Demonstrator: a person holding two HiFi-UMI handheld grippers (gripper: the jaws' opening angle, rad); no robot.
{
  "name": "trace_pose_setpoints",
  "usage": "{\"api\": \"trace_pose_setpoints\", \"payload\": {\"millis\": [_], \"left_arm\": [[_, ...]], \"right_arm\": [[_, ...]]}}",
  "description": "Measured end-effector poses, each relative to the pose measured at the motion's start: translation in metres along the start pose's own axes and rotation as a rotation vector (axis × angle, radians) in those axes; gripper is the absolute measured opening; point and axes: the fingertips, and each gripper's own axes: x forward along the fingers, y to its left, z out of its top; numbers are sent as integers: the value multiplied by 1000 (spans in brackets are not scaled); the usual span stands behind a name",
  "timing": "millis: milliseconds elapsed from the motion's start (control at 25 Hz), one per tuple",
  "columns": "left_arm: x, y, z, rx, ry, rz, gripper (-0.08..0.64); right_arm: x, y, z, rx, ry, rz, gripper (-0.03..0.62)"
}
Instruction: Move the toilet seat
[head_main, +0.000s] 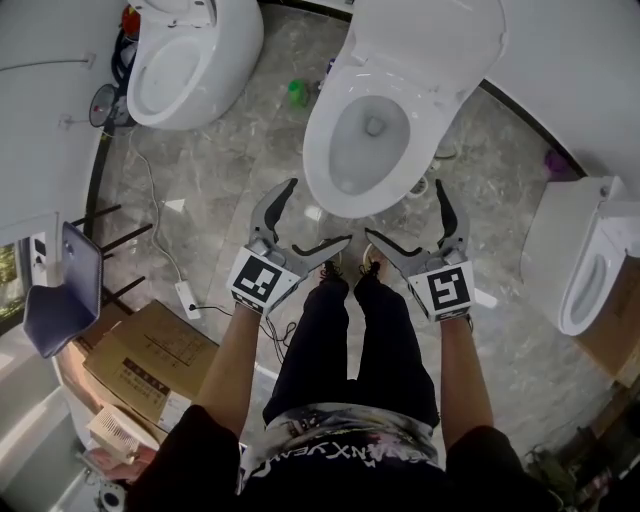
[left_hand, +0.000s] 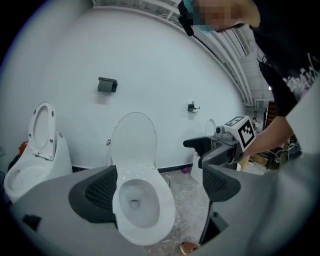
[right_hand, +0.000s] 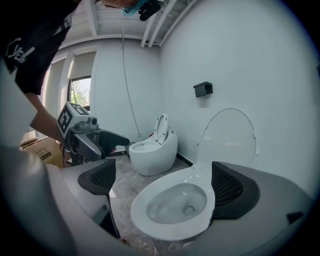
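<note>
- My left gripper (head_main: 320, 212) is spread wide with nothing between its jaws. In the left gripper view they frame the toilet bowl (head_main: 316, 160) without touching it.
- My right gripper (head_main: 404, 210) is spread just as wide and is also empty. It hovers near the front rim of the bowl, beside the left one.
- The toilet seat (head_main: 420, 45) stands raised at the back of the bowl, leaning towards the white wall. I cannot tell whether a separate ring lies on the rim.
- It lies straight ahead of both tools, on the far side of the bowl, so the whole basin is between us.
- Its long axis runs up from the hinge, and the hinge line crosses from left to right.
- The toilet is angled towards my right, so I judge the right gripper slightly nearer the seat's free edge.
</note>
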Motion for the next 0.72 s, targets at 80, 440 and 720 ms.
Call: {"api": "trace_pose_setpoints", "payload": {"millis": [80,440,720], "left_arm": [[4,3,-15,-17,9,-1,520],[22,13,-91,-101,68,-1,520],[31,26,-144,-206,87,26,520]], "right_arm": [[8,0,-13,2,4,3,583],[42,5,-87,64,71,-8,583],[65,7,-133,96,105,-12,583]]}}
